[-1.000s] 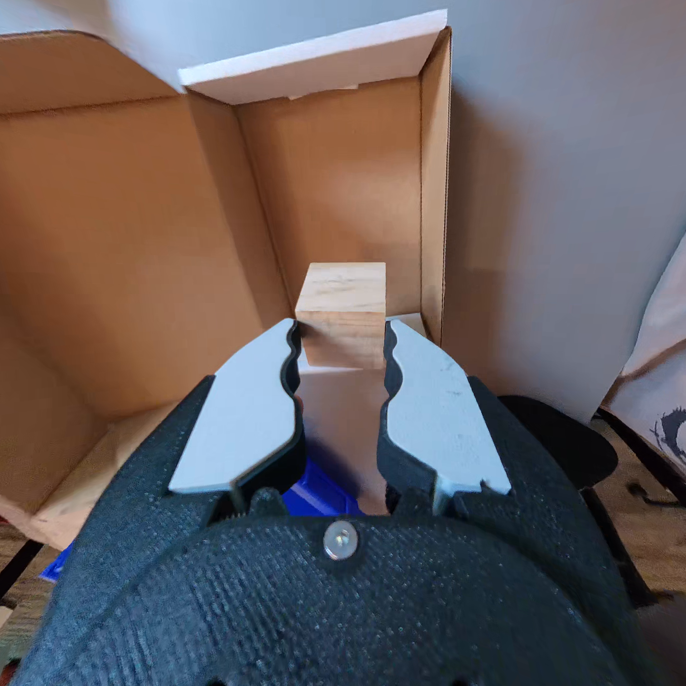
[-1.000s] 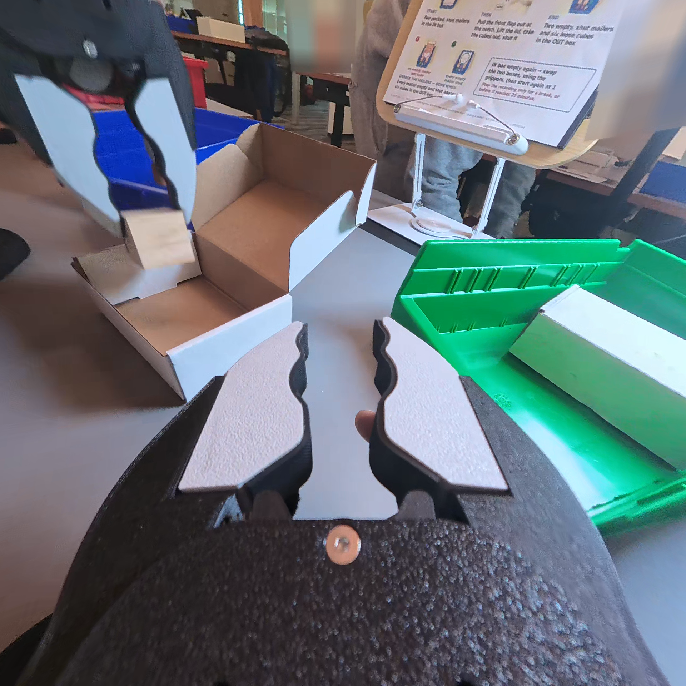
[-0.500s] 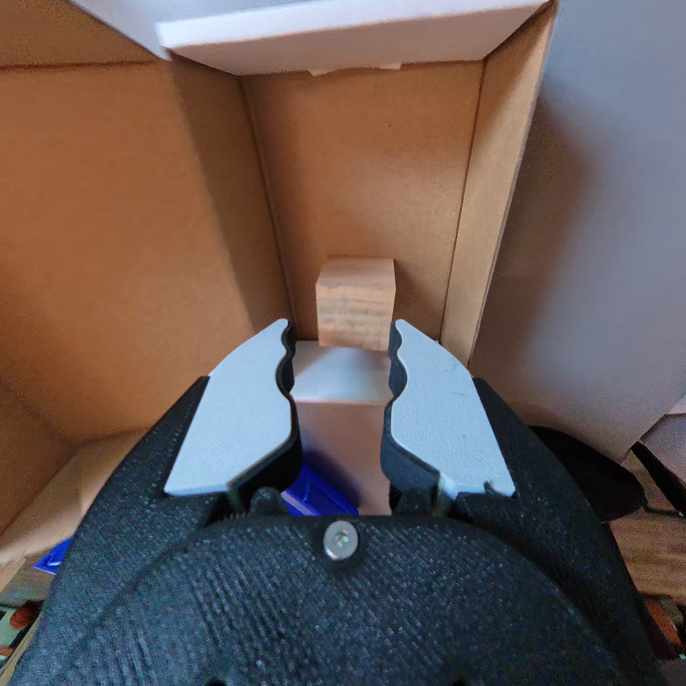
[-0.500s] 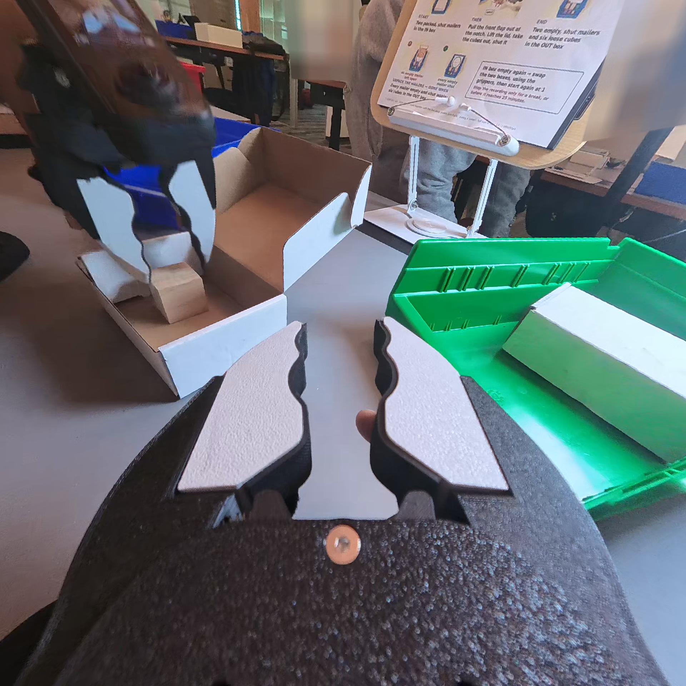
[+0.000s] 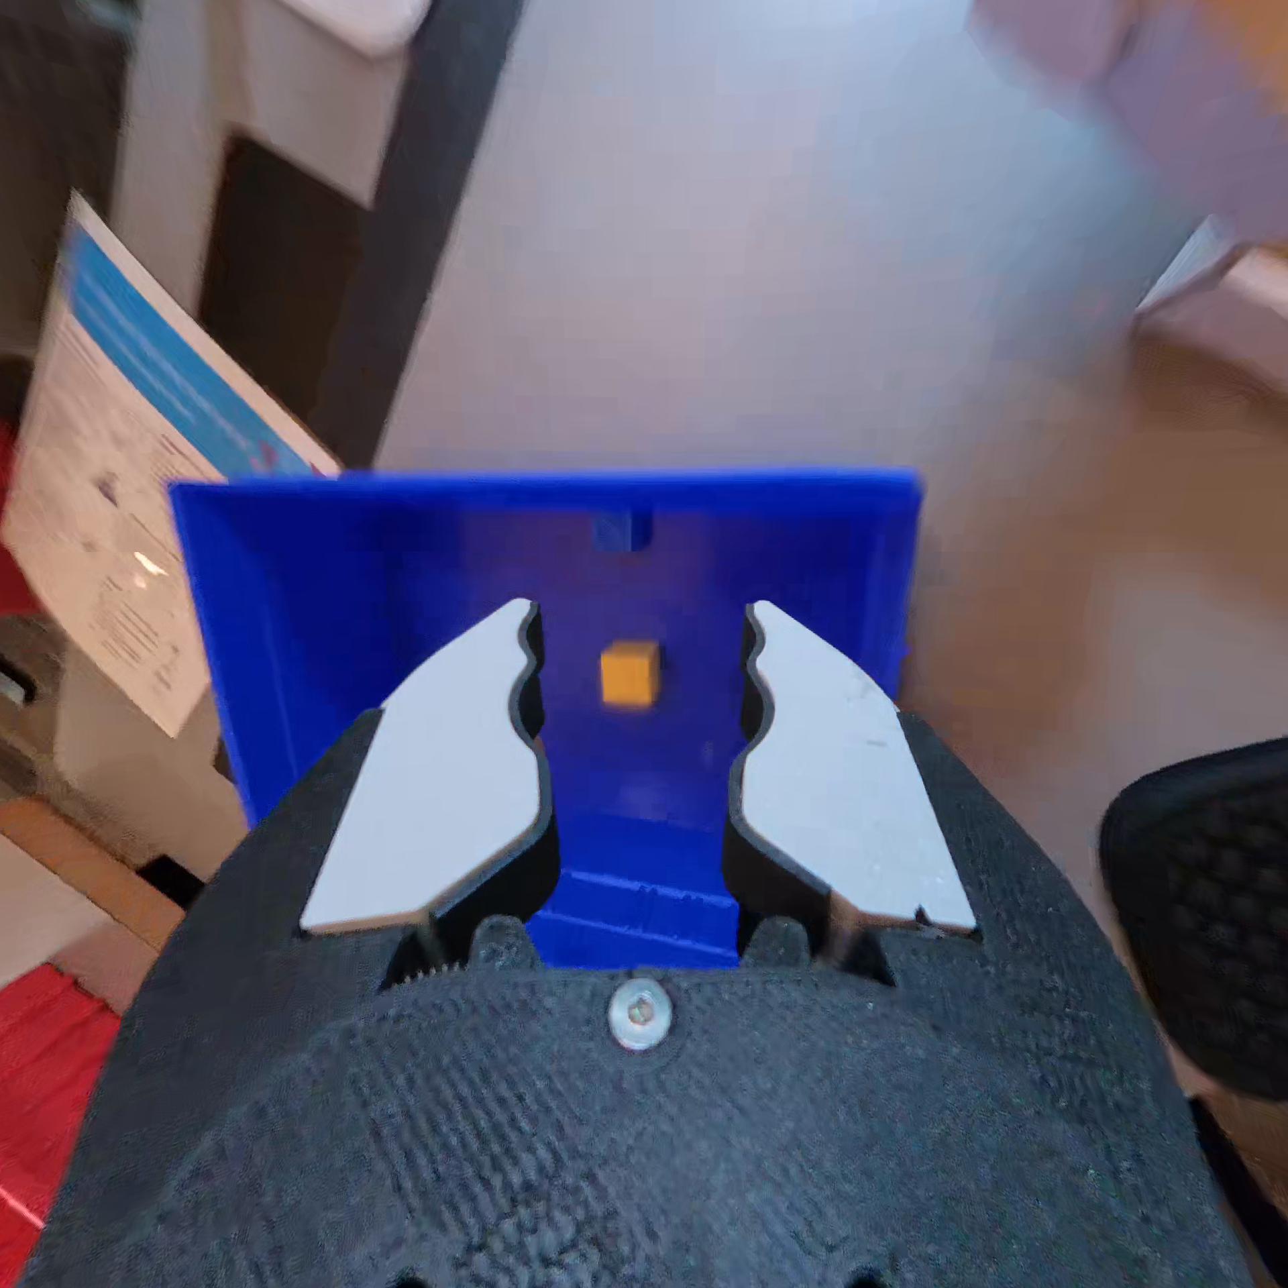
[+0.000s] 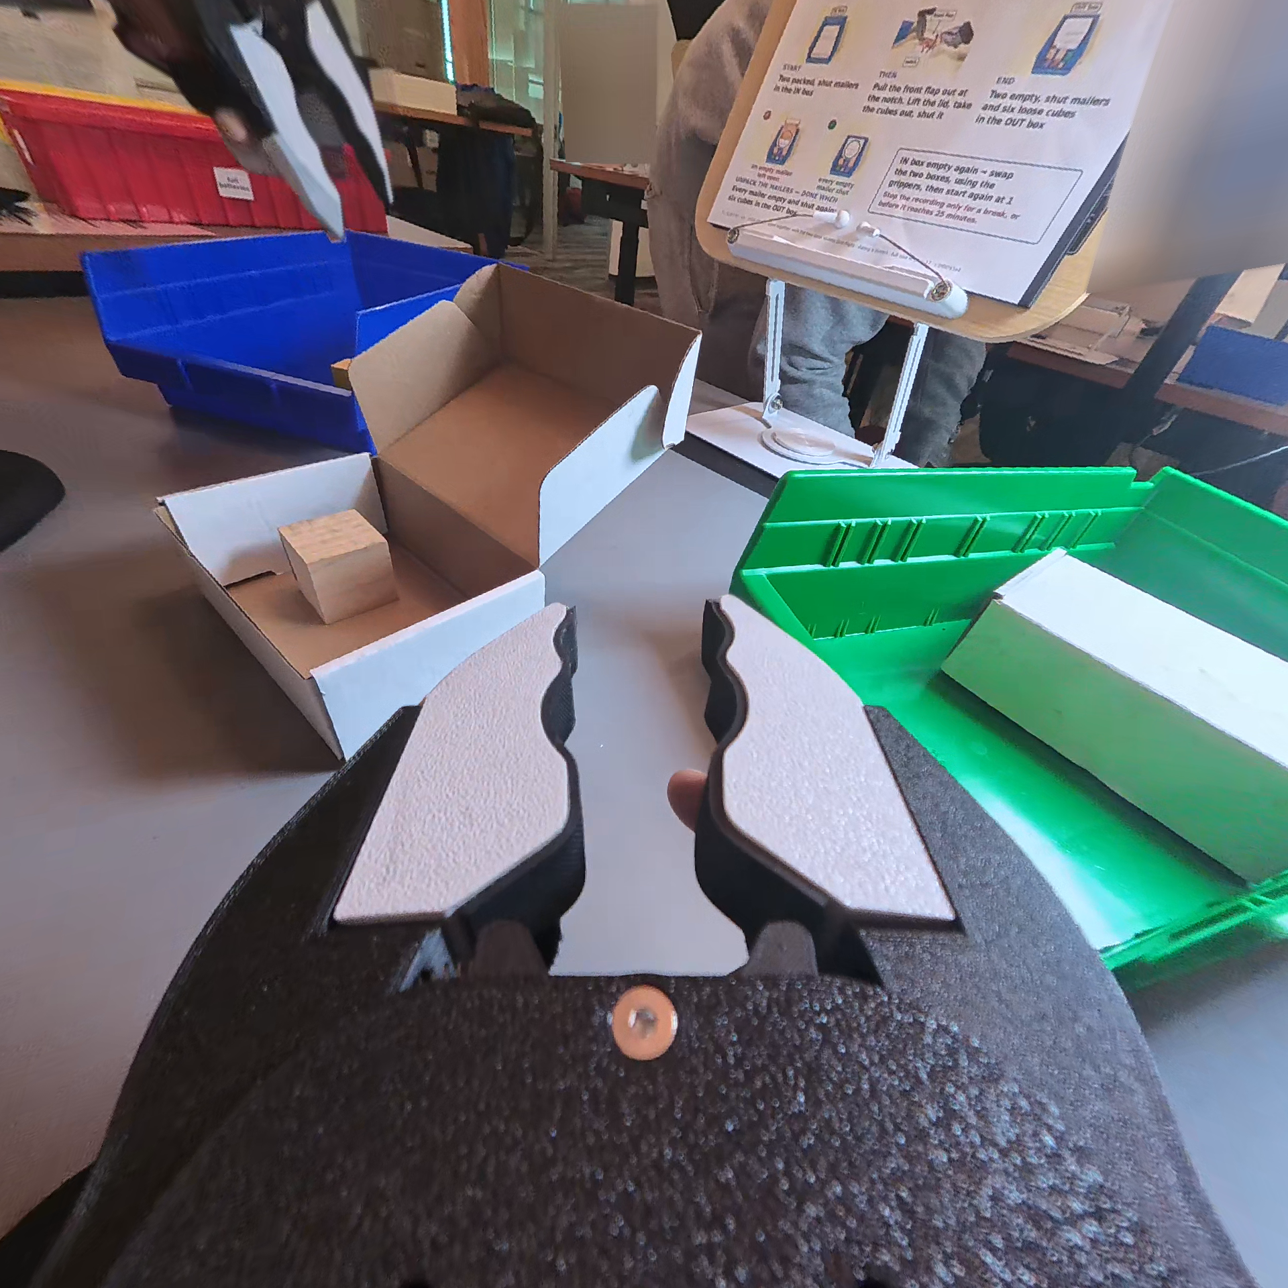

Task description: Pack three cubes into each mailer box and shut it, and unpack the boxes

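Note:
An open white mailer box lies on the grey table with one wooden cube inside it. My left gripper is open and empty, held high over a blue bin that holds one cube; that view is blurred. It also shows in the right wrist view, above the blue bin. My right gripper is open and empty above the table, between the open box and a green bin. A shut white mailer box lies in the green bin.
A stand with an instruction sheet is behind the green bin, and a person stands behind it. A red crate sits at the far left. A black round object lies at the table's left edge. Across from one pair of fingers to the other is roughly 40 cm.
My left gripper let go of the cube in the open mailer box, rose and swung over to the blue bin. My right gripper stayed where it was.

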Demonstrator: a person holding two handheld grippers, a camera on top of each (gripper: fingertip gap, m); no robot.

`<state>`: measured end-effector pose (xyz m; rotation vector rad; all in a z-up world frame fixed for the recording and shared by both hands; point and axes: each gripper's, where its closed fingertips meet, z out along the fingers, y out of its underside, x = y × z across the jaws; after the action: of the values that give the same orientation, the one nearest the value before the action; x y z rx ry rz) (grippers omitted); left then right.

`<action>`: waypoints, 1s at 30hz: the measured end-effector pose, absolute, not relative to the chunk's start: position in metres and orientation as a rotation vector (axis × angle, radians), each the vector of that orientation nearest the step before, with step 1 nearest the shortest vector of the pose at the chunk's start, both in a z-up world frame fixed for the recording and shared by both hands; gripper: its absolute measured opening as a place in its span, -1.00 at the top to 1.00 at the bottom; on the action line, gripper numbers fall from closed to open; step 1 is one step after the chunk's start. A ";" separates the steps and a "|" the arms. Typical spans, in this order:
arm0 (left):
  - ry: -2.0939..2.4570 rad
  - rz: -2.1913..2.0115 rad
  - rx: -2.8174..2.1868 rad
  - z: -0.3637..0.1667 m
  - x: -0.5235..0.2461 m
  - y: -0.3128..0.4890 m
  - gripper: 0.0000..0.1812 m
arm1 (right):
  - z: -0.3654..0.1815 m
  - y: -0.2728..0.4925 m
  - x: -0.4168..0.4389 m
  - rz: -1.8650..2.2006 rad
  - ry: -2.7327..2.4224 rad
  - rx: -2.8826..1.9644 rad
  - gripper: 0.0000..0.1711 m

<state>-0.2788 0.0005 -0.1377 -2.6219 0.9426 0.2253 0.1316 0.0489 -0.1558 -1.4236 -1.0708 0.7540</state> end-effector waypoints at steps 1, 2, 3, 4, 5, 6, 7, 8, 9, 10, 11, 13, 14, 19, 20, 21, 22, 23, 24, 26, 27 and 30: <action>0.949 0.214 -2.668 -0.155 -0.296 -0.007 0.40 | -0.157 0.049 0.131 0.752 -1.074 -1.427 0.60; 0.934 0.208 -2.704 -0.172 -0.311 -0.013 0.42 | -0.158 0.049 0.131 0.751 -1.076 -1.430 0.60; 0.904 0.187 -2.739 -0.186 -0.322 -0.017 0.43 | -0.159 0.049 0.130 0.750 -1.078 -1.432 0.60; 0.873 0.143 -2.772 -0.199 -0.329 -0.022 0.43 | -0.159 0.050 0.130 0.749 -1.079 -1.436 0.60; 0.851 0.106 -2.794 -0.210 -0.334 -0.025 0.43 | -0.160 0.050 0.129 0.748 -1.080 -1.439 0.60; 0.840 0.076 -2.812 -0.220 -0.337 -0.027 0.42 | -0.161 0.050 0.129 0.748 -1.080 -1.443 0.60; 0.837 0.046 -2.834 -0.227 -0.338 -0.030 0.39 | -0.162 0.050 0.128 0.749 -1.081 -1.446 0.60; 0.843 0.024 -2.850 -0.234 -0.338 -0.032 0.38 | -0.163 0.051 0.128 0.749 -1.083 -1.449 0.60; 0.848 0.025 -2.857 -0.239 -0.339 -0.031 0.39 | -0.163 0.050 0.128 0.749 -1.084 -1.452 0.60; 0.846 0.052 -2.871 -0.244 -0.342 -0.030 0.42 | -0.164 0.050 0.127 0.748 -1.086 -1.453 0.60; 0.841 0.105 -2.888 -0.249 -0.347 -0.028 0.48 | -0.164 0.050 0.127 0.746 -1.087 -1.452 0.60; 0.857 0.130 -2.918 -0.258 -0.347 -0.027 0.67 | -0.163 0.050 0.128 0.744 -1.086 -1.449 0.60; 0.872 0.146 -2.931 -0.261 -0.347 -0.027 0.69 | -0.162 0.050 0.128 0.745 -1.083 -1.446 0.60; 0.930 0.262 -2.890 -0.230 -0.333 -0.019 0.69 | -0.156 0.051 0.133 0.748 -1.057 -1.431 0.61; 0.924 0.262 -2.836 -0.212 -0.323 -0.014 0.69 | -0.155 0.051 0.134 0.749 -1.053 -1.429 0.61; 0.928 0.256 -2.770 -0.191 -0.309 -0.008 0.69 | -0.155 0.052 0.134 0.750 -1.052 -1.428 0.61; 0.949 0.239 -2.702 -0.169 -0.291 -0.005 0.69 | -0.155 0.052 0.134 0.752 -1.052 -1.430 0.61; 0.983 0.217 -2.629 -0.146 -0.269 -0.002 0.69 | -0.156 0.052 0.134 0.754 -1.054 -1.432 0.61; 1.031 0.190 -2.554 -0.125 -0.244 -0.002 0.70 | -0.156 0.052 0.134 0.754 -1.058 -1.433 0.61; 1.162 0.147 -2.413 -0.096 -0.188 -0.005 0.70 | -0.158 0.051 0.132 0.754 -1.066 -1.435 0.61; 1.229 0.155 -2.355 -0.089 -0.162 -0.007 0.70 | -0.157 0.050 0.131 0.758 -1.069 -1.434 0.61; 1.447 0.112 -2.249 -0.104 -0.088 -0.019 0.70 | -0.154 0.044 0.129 0.787 -1.070 -1.422 0.61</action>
<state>-0.0878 -0.0186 -0.1042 -2.2493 1.4467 0.1120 0.1287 0.0437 -0.1542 -1.4216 -1.0703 0.7867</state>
